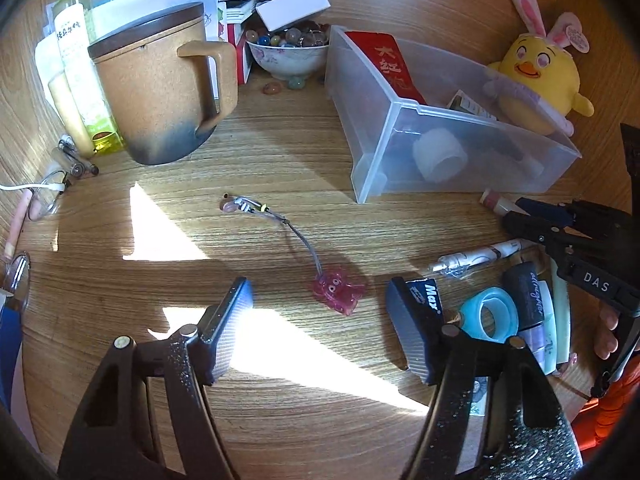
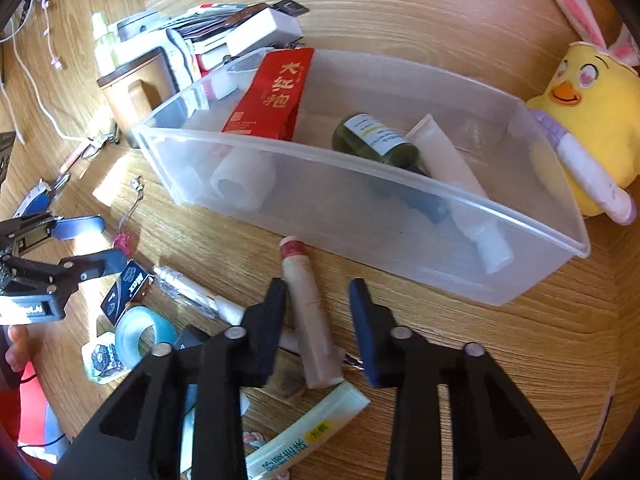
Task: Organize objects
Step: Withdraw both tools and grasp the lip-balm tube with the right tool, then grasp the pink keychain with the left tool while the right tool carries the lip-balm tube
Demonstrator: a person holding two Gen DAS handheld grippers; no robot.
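Observation:
A clear plastic bin (image 2: 400, 216) (image 1: 404, 120) lies on the wooden desk, holding a red box (image 2: 270, 96), a dark green bottle (image 2: 372, 138), a white tube (image 2: 460, 184) and a tape roll (image 2: 236, 184). My right gripper (image 2: 318, 292) is open, its fingers on either side of a pinkish tube (image 2: 308, 312) lying in front of the bin. My left gripper (image 1: 320, 300) is open just above the desk, with a pink charm on a cord (image 1: 338, 290) between its fingertips. The right gripper (image 1: 532, 216) also shows in the left wrist view.
A blue tape ring (image 1: 492, 314), a Max staple box (image 1: 424, 292), a glass vial pen (image 1: 476, 260) and other small tubes lie between the grippers. A brown lidded mug (image 1: 156, 88), a green bottle (image 1: 80, 60), a bead bowl (image 1: 288, 54) and a yellow plush chick (image 1: 536, 76) stand behind.

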